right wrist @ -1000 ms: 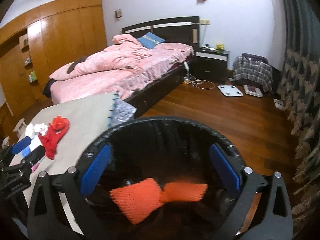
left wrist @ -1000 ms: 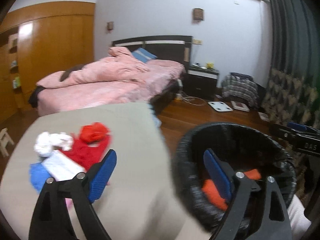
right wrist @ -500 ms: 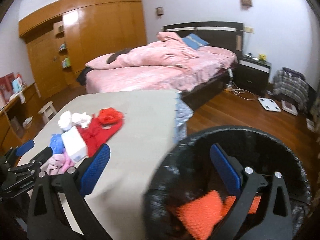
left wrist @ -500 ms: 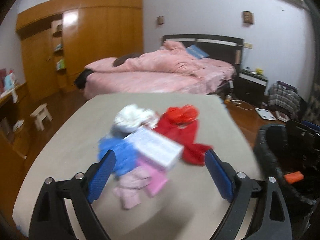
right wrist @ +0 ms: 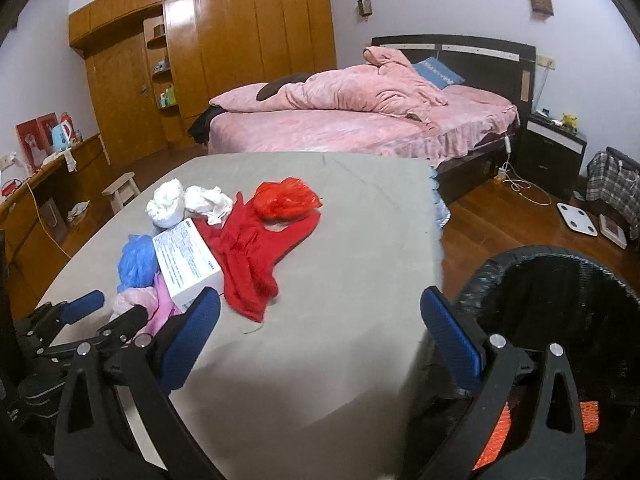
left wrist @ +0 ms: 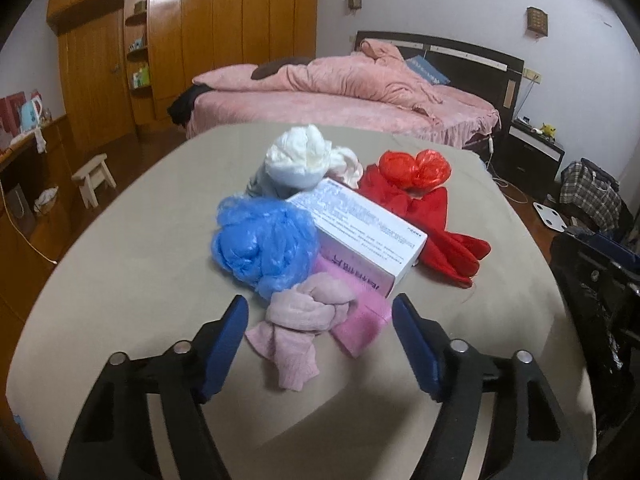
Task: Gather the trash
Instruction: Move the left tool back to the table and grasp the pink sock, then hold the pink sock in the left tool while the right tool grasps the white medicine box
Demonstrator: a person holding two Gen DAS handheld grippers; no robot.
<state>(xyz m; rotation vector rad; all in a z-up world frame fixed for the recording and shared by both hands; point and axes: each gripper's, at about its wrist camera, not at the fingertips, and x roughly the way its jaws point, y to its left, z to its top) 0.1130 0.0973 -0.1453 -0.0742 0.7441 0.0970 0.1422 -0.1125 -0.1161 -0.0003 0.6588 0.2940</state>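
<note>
A pile lies on the grey table [left wrist: 120, 264]: a crumpled blue plastic bag [left wrist: 264, 244], a white box [left wrist: 360, 236], a white bag [left wrist: 298, 160], a red plastic bag [left wrist: 414, 168], a red cloth [left wrist: 436, 232] and pink socks [left wrist: 308, 316]. My left gripper [left wrist: 320, 332] is open, just short of the pink socks. My right gripper [right wrist: 320, 332] is open and empty over the table's near right edge. The black mesh trash bin [right wrist: 560, 292] stands to the right, with orange net trash [right wrist: 500, 436] inside. The pile also shows in the right wrist view [right wrist: 188, 256].
A bed with pink bedding [left wrist: 340, 92] stands behind the table. Wooden wardrobes [left wrist: 192, 40] line the left wall, with a small stool [left wrist: 94, 176] before them. A nightstand [right wrist: 556, 156], a checked bag [right wrist: 616, 184] and a scale [right wrist: 576, 218] are on the right.
Both grippers swung left from the bin toward the table. My left gripper moved up close to the pile. The bin slid to the right edge of both views.
</note>
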